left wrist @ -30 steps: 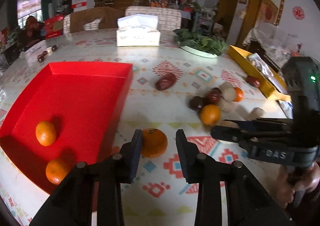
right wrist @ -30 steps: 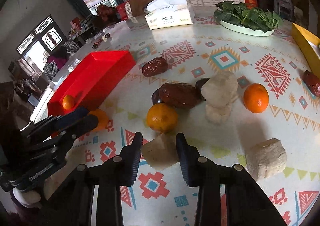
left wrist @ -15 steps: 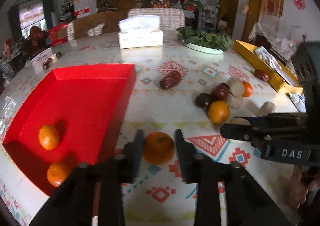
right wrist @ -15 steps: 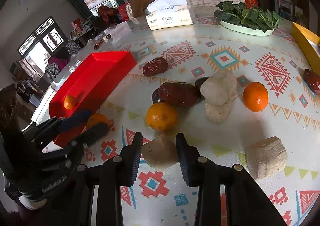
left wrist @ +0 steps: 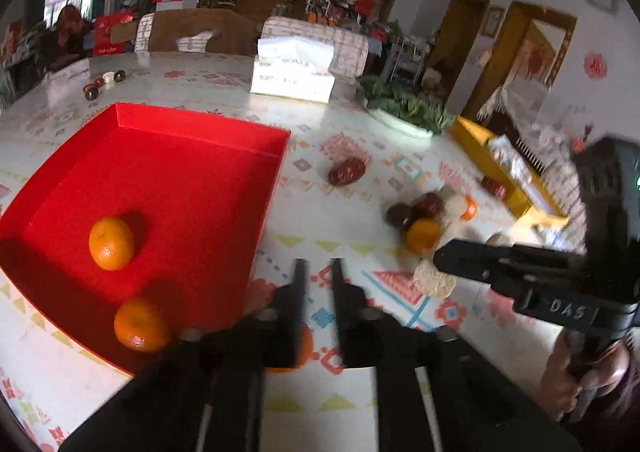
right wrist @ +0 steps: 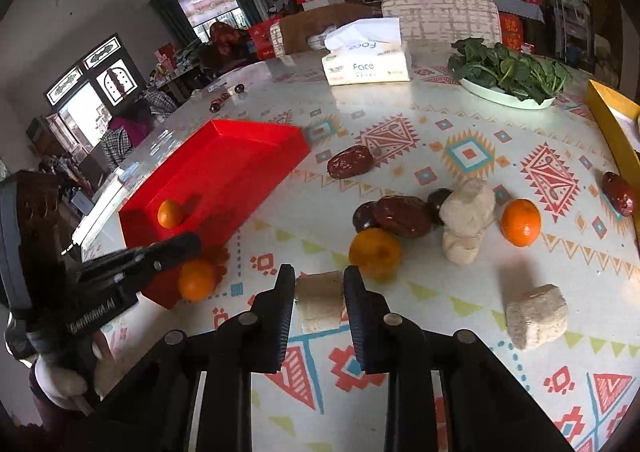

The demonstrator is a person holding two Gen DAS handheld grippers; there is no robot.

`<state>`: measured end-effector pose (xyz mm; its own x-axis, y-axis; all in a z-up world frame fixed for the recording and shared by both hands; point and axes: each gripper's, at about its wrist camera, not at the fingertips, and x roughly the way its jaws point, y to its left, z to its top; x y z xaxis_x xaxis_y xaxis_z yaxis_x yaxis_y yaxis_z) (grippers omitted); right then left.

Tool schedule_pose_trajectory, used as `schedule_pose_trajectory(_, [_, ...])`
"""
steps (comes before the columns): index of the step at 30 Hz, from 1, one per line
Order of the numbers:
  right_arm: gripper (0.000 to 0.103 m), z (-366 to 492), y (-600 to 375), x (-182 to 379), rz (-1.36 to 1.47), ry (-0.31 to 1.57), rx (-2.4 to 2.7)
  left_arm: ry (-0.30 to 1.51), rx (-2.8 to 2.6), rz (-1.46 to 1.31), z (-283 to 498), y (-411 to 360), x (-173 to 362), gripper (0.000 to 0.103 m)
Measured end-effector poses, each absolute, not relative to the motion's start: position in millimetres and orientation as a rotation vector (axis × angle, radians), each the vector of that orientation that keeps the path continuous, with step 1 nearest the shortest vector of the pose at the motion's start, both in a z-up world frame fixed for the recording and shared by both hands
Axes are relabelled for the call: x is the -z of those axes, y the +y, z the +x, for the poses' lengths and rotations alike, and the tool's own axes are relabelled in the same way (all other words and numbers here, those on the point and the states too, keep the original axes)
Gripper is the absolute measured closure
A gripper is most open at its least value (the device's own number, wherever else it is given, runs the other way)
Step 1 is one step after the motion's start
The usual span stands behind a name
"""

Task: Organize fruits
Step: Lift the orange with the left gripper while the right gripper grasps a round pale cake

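Observation:
A red tray (left wrist: 192,188) holds two oranges (left wrist: 111,243). My left gripper (left wrist: 317,266) has its fingers close together and tilted up; a third orange (left wrist: 305,348) lies under them on the table by the tray's corner, also in the right wrist view (right wrist: 197,279). It is not held. My right gripper (right wrist: 317,276) is closed on a pale beige chunk (right wrist: 320,304) resting on the table. Further oranges (right wrist: 374,252), dark red dates (right wrist: 402,216) and pale chunks (right wrist: 466,208) lie in a cluster in the middle.
A tissue box (right wrist: 366,60) and a plate of greens (right wrist: 508,72) stand at the back. A yellow tray (right wrist: 612,120) is on the right edge. One date (right wrist: 350,166) lies alone near the red tray. Another chunk (right wrist: 536,316) lies right.
My left gripper has lifted and tilted up, its fingers have narrowed, and the orange that was between them now lies below them. My right gripper has stayed on the beige chunk.

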<state>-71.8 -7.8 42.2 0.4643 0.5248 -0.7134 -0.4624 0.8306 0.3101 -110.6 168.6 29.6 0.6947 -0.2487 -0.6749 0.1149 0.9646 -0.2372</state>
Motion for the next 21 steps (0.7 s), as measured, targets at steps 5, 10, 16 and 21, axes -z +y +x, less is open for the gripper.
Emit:
schedule_pose_trajectory(5, [0.074,-70.7,-0.6,-31.6,0.07,0.922,-0.589,0.776,0.193,-0.116,-108.3,158.2,-23.6,0.06])
schedule_pose_trajectory(10, [0.067,-71.5,9.0,-28.0,0.023,0.923,-0.576,0.794,0.343,-0.135,-115.2,146.4,-22.3,0.056])
schedule_pose_trajectory(16, [0.068,-81.5,2.7,-25.3,-0.018,0.929,-0.547,0.815,0.505,-0.192,-135.3,149.4,-27.7,0.059])
schedule_pose_trajectory(21, [0.068,-83.0,-31.3,-27.3,0.035,0.929,-0.51,0.795,0.412,-0.143,-148.6,163.8,-34.2,0.055])
